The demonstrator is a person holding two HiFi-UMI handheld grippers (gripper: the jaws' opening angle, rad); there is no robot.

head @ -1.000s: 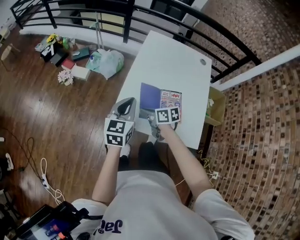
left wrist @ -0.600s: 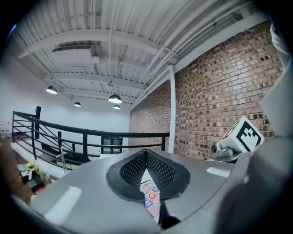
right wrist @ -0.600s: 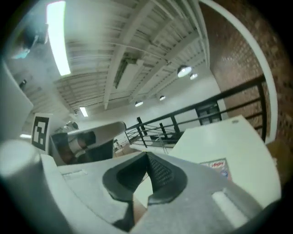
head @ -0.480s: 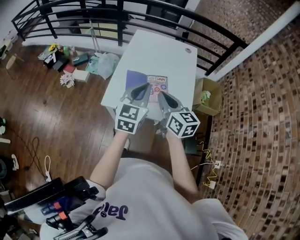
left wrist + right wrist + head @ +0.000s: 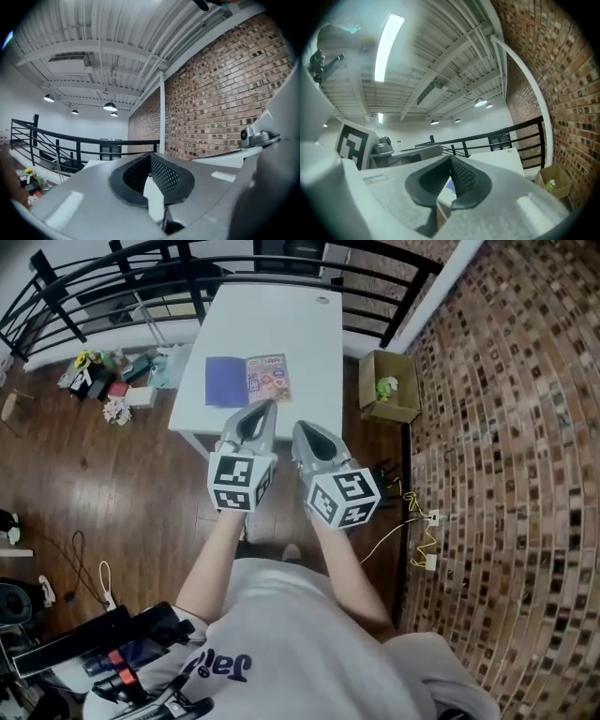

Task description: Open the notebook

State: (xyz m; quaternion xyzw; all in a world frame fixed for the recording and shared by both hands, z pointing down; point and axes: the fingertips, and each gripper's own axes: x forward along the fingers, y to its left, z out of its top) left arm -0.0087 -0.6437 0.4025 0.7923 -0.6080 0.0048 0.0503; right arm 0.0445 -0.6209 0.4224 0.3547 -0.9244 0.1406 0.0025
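On the wooden floor at the far left lies a small heap of things, too small to name. Behind it runs a black railing. In the middle stands a white table, and the notebook lies open and flat on its near part, with a plain blue page at the left and a colourful printed page at the right.

Below the table, the left gripper is held in the air, well apart from the notebook. Its jaws are closed together with nothing between them. Just beside it, the right gripper is also closed and empty. The small blue patch seen past its jaws is probably the notebook's page.

At the right of the table stands an open cardboard box, next to a brick wall.
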